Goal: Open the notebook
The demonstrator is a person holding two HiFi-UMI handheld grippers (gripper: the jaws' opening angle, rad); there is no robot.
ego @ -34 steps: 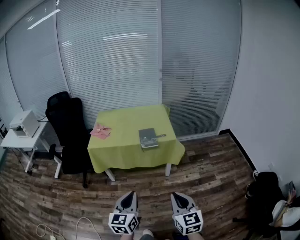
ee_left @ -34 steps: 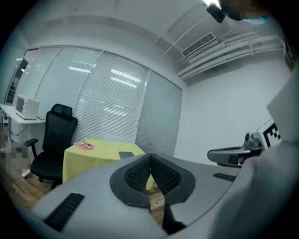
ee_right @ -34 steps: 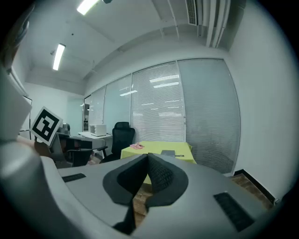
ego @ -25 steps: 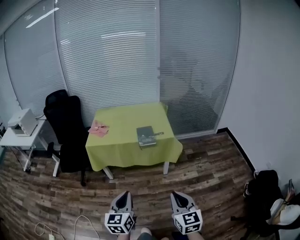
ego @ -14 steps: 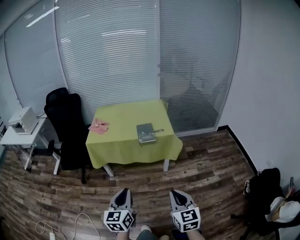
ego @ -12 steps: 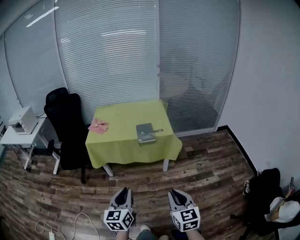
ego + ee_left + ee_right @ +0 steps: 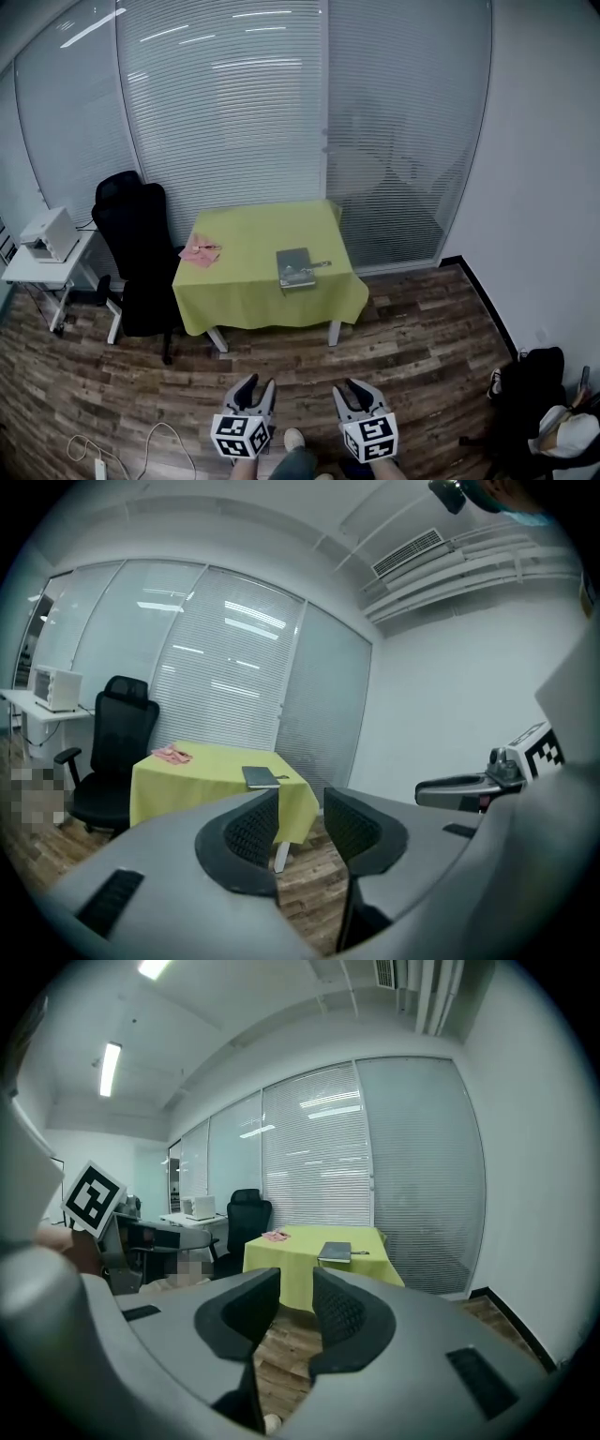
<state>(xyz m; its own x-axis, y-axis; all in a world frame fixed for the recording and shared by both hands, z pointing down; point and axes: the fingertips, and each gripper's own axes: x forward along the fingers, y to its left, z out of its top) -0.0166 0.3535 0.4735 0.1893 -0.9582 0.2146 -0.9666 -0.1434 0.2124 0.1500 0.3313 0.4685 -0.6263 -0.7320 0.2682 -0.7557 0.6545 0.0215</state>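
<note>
A closed grey notebook lies flat on a table with a yellow-green cloth, far ahead across the room, with a pen beside it. My left gripper and right gripper hover low over the wooden floor, well short of the table. Both have just been opening and hold nothing between their fingers. The left gripper view has the notebook beyond the open left gripper. Past the open right gripper, the right gripper view also shows the notebook.
A pink cloth lies on the table's left part. A black office chair stands left of the table, and a small white stand with a device further left. A dark bag sits at right. A cable trails on the floor.
Both grippers' jaws have parted from shut to open, with nothing between them. The left gripper has shifted slightly; the notebook has not moved.
</note>
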